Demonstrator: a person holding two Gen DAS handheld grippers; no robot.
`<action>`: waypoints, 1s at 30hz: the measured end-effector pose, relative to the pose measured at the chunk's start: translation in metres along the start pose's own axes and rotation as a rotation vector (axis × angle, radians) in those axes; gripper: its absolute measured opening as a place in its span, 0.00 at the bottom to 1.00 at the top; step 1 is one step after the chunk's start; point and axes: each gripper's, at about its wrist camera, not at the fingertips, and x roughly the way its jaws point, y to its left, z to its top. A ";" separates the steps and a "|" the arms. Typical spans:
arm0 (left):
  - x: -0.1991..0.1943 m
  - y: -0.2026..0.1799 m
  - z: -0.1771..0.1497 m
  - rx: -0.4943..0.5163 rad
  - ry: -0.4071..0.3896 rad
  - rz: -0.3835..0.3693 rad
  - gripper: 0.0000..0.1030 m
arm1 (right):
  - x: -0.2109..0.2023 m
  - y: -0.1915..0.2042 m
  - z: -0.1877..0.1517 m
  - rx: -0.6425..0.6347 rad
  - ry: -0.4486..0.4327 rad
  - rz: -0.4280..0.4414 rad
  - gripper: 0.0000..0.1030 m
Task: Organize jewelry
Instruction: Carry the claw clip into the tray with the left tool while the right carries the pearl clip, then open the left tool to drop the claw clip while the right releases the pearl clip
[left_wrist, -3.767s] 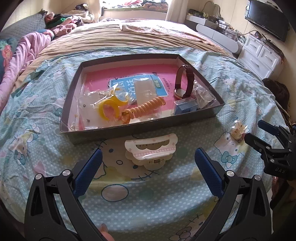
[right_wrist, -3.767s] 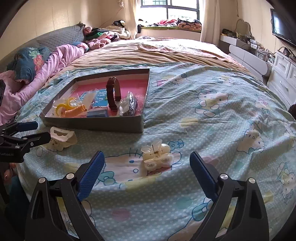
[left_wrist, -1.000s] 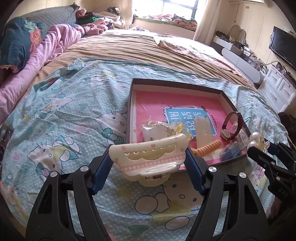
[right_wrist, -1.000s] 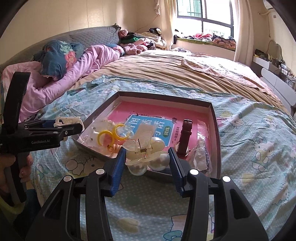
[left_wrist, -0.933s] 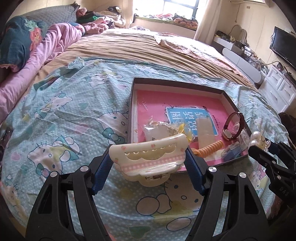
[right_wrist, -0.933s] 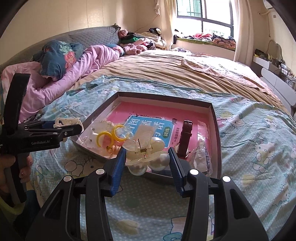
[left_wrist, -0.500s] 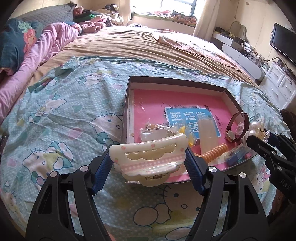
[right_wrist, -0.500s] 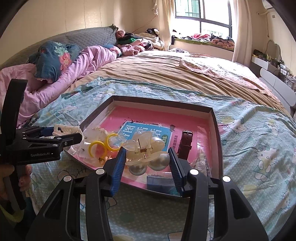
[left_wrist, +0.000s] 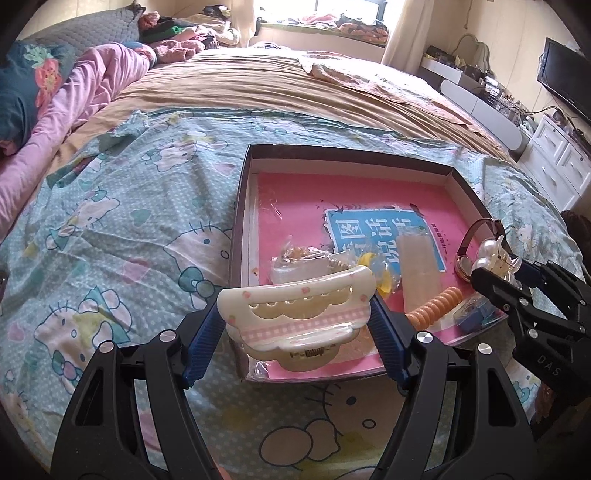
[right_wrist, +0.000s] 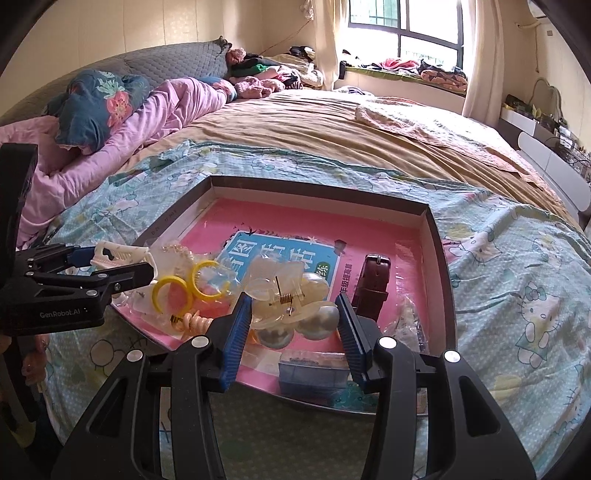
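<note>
Left wrist view
Left gripper (left_wrist: 297, 319): lower centre of the frame; its blue fingers (left_wrist: 202, 341) pinch the cream hair claw (left_wrist: 295, 314) by its two ends.
Cream hair claw: held level over the near left corner of the tray (left_wrist: 240, 206), hiding that corner's rim.
Edges and room: the tray's left wall runs up the middle of the frame; open Hello Kitty bedsheet (left_wrist: 110, 221) fills the left half and the bottom strip.
Tray contents: pink floor with a blue printed card (left_wrist: 380, 230), a clear bag (left_wrist: 295, 264) by the near left, an orange spiral hair tie (left_wrist: 434, 306), a brown-strap watch (left_wrist: 476, 240) at the right wall, a small blue box (left_wrist: 472, 314) at the near right.
Right gripper (left_wrist: 496, 267): enters from the right edge, closed on the pearl hair claw (left_wrist: 495, 253) over the tray's right rim.

Right wrist view
Right gripper (right_wrist: 291, 319): lower centre; fingers (right_wrist: 234, 338) pinch the pearl hair claw (right_wrist: 291, 302) from both sides.
Pearl hair claw: held above the tray's near middle, in front of the blue card (right_wrist: 277, 254).
Edges and room: the tray's (right_wrist: 437, 258) far half of pink floor lies bare; bedsheet (right_wrist: 517, 295) spreads to the right.
Tray contents: yellow rings (right_wrist: 188, 286) in a clear bag, peach spiral tie (right_wrist: 192, 325), watch (right_wrist: 371, 288) just right of the claw, blue box (right_wrist: 314, 374) at the near wall.
Left gripper (right_wrist: 125, 264): at the left edge, gripping the cream claw (right_wrist: 118, 254) over the tray's left rim.
</note>
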 end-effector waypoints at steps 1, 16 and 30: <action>0.000 0.000 0.000 -0.001 0.000 0.000 0.64 | 0.002 0.001 -0.001 -0.001 0.004 -0.001 0.44; 0.000 0.000 0.001 0.000 0.001 -0.001 0.64 | 0.004 0.001 -0.010 0.008 0.013 -0.011 0.54; -0.007 -0.006 0.001 0.015 -0.006 0.001 0.71 | -0.024 -0.011 -0.014 0.038 -0.020 -0.040 0.65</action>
